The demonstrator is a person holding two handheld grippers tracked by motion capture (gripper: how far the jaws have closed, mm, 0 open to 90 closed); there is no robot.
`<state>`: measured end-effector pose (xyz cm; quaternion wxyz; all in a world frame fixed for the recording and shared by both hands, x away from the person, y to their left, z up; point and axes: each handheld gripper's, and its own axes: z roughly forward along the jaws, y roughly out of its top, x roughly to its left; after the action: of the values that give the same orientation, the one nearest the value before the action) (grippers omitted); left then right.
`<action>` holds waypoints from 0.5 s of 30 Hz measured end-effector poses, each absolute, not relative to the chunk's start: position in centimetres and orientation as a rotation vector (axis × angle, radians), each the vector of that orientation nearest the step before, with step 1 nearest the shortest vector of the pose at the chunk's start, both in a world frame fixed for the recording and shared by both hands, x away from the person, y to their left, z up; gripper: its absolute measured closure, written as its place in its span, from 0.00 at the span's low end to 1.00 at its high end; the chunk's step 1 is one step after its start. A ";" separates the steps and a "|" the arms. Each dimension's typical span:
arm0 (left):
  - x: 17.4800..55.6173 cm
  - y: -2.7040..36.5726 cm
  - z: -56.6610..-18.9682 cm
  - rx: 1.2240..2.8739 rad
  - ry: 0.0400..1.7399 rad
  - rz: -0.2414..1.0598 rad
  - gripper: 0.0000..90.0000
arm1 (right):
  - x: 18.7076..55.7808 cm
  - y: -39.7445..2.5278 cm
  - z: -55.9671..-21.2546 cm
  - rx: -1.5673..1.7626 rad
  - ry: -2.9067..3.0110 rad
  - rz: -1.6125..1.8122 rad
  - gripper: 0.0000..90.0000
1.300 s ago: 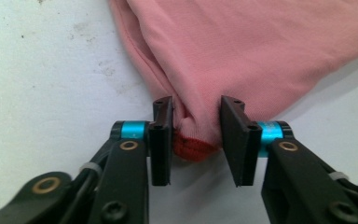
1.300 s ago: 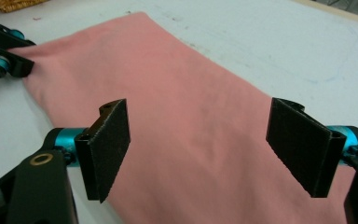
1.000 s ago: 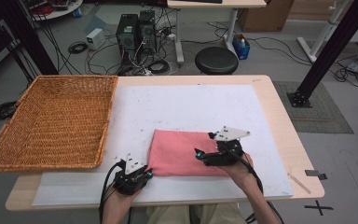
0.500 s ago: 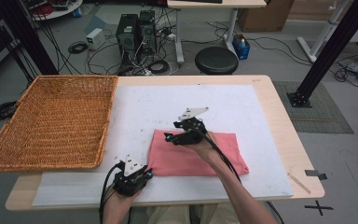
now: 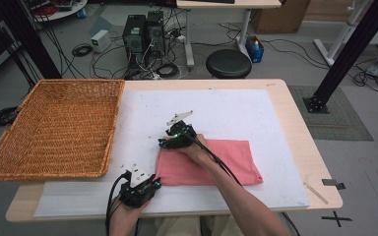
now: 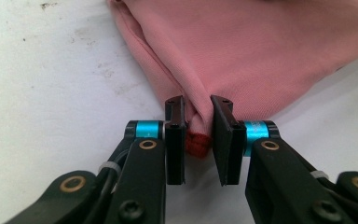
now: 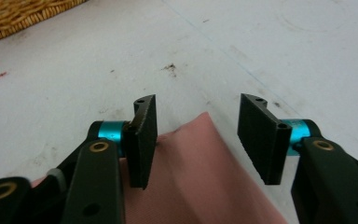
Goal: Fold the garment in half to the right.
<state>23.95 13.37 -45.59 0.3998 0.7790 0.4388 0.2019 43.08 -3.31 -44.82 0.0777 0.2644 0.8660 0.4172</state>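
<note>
A pink cloth (image 5: 211,162) lies folded flat on the white mat (image 5: 236,113) at the middle front of the table. My left gripper (image 5: 150,184) sits at the cloth's near left corner, its jaws shut on that corner (image 6: 198,135), which bunches between the pads. My right gripper (image 5: 170,142) hovers over the cloth's far left corner, jaws open, with the pink corner (image 7: 200,149) lying below and between them, untouched as far as I can tell.
A large wicker basket (image 5: 49,128) stands on the table's left side, close to the mat's left edge. A thin wooden stick (image 5: 316,191) lies near the front right table edge. A black stool (image 5: 229,61) and cables are on the floor beyond.
My right gripper has travelled left across the cloth, from its right part to the far left corner. The left gripper has stayed at the near left corner.
</note>
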 end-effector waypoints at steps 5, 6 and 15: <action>23.9 13.4 -45.6 1.975 1.107 0.513 0.84 | 43.1 -2.9 -44.9 0.722 2.593 1.214 0.66; 23.9 13.4 -45.6 1.972 1.108 0.513 0.84 | 43.1 -2.8 -44.9 0.717 2.599 1.210 0.70; 24.0 13.4 -45.6 1.969 1.112 0.509 0.84 | 43.3 -2.3 -44.9 0.697 2.647 1.167 0.89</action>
<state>23.95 13.42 -45.60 0.4002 0.7785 0.4395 0.2014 43.34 -2.29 -44.91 0.0829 0.2335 0.8865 0.3909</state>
